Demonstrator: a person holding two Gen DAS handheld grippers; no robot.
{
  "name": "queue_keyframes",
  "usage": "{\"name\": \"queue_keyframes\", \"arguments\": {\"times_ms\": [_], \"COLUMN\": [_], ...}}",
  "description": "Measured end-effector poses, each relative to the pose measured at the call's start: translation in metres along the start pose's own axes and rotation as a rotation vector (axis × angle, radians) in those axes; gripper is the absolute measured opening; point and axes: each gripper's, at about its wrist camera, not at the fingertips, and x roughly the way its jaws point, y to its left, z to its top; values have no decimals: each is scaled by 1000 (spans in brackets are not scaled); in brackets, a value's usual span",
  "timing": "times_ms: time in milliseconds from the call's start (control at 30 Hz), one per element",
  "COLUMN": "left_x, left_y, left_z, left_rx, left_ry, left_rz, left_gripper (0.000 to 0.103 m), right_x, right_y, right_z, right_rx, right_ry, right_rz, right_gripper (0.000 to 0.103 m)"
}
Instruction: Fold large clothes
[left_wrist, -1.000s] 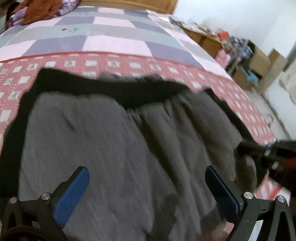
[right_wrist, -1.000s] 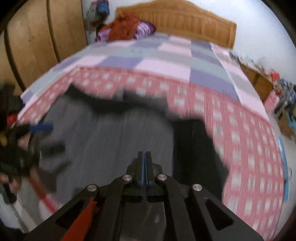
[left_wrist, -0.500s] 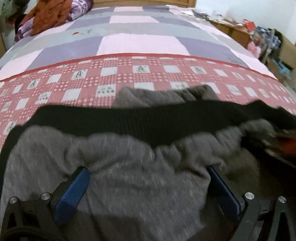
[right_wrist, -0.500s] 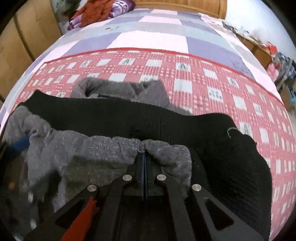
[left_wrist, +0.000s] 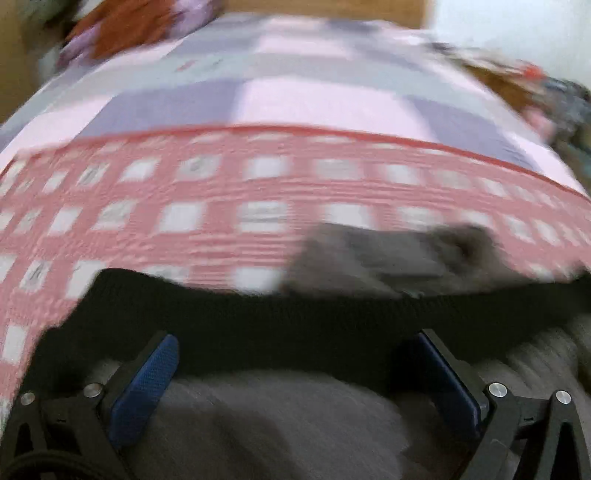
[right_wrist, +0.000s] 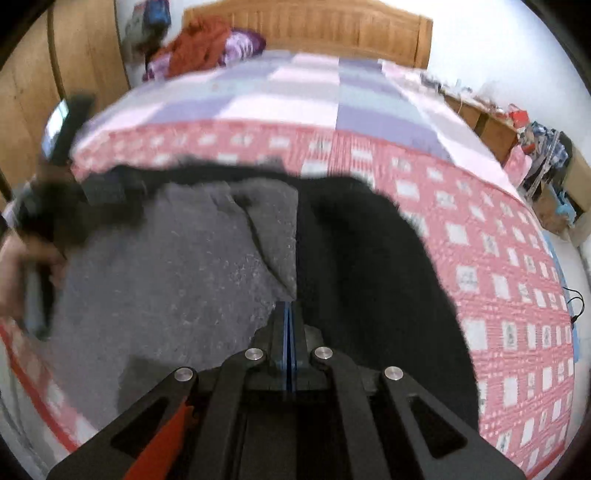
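Note:
A large grey garment (right_wrist: 177, 266) with black knit trim (right_wrist: 373, 266) lies on the near end of the bed. In the left wrist view the grey cloth (left_wrist: 280, 424) fills the bottom and the black band (left_wrist: 295, 325) runs across above it. My left gripper (left_wrist: 295, 369) is open, its blue pads (left_wrist: 144, 384) spread wide over the cloth and holding nothing. My right gripper (right_wrist: 289, 314) is shut, its jaws pressed together at the seam between grey cloth and black trim; whether cloth is pinched between them is hidden.
The bed has a red-and-white checked cover (right_wrist: 480, 258) near me and a pink and purple quilt (right_wrist: 295, 96) beyond. Crumpled clothes (right_wrist: 207, 48) lie by the wooden headboard (right_wrist: 314, 26). A wardrobe (right_wrist: 44, 92) stands left; cluttered boxes (right_wrist: 539, 155) stand right.
Both views have pulled back from the garment. The right gripper has risen, so the garment now shows spread flat. The left gripper stays open over the grey cloth, its view blurred by motion.

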Motion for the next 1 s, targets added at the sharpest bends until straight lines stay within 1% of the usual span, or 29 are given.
{"name": "queue_keyframes", "arguments": {"times_ms": [33, 67, 100, 200, 267, 300, 367, 400, 433, 467, 533, 600, 667, 700, 733, 767, 800, 867, 900, 967, 1000], "left_x": [9, 10, 8, -24, -48, -59, -75, -74, -67, -55, -40, -38, -41, -43, -42, -40, -38, -33, -37, -53, -67], "left_y": [15, 20, 20, -4, -14, -16, -16, -14, -8, 2, 19, 23, 25, 30, 36, 41, 42, 31, 22, 16, 11], "left_z": [7, 9, 11, 4, -6, -12, -27, -31, -37, -41, -49, -51, -50, -51, -51, -52, -52, -45, -42, -43, -44], "left_rx": [-73, -97, -84, 76, 134, 155, 186, 192, 194, 175, 131, 136, 162, 161, 162, 163, 163, 179, 192, 200, 206], "left_ry": [46, 57, 59, 1, -32, -49, -72, -70, -51, -10, 35, 32, 15, 13, 8, 14, 29, 50, 54, 22, -10], "left_rz": [-14, -21, -31, -63, -87, -87, -54, -33, 14, 52, 27, 32, 35, 20, 6, -1, -3, 30, 49, 46, 29], "left_gripper": [103, 102, 102, 102, 102, 102, 102, 102, 102, 103, 103, 103, 103, 103, 103, 103, 103, 103, 103, 103, 102], "right_x": [15, 37, 53, 88, 98, 100, 105, 110, 113, 113, 106, 92, 73, 64, 61, 62, 64, 62, 60, 47, 38], "right_y": [1, 0, -4, -12, -11, -11, -14, -17, -19, -19, -19, -17, -15, -20, -33, -49, -61, -77, -76, -61, -54], "right_z": [7, 24, 36, 66, 69, 70, 71, 71, 73, 73, 72, 71, 65, 60, 54, 49, 47, 47, 48, 54, 54], "right_rx": [-18, -22, 3, 58, 38, 39, 58, 66, 69, 71, 70, 51, 17, 15, 49, 112, 165, 243, 247, 194, 164], "right_ry": [17, 38, 55, 100, 108, 108, 117, 136, 150, 158, 156, 129, 89, 59, 53, 57, 59, 53, 53, 44, 23], "right_rz": [-7, -7, 1, 23, 20, 25, 47, 60, 70, 78, 91, 86, 82, 94, 124, 171, 188, 151, 140, 98, 99], "right_gripper": [0, 0, 0, 0, 0, 0, 0, 0, 0, 0, 0, 0, 0, 0, 0, 0, 0, 0, 0, 0, 0]}}
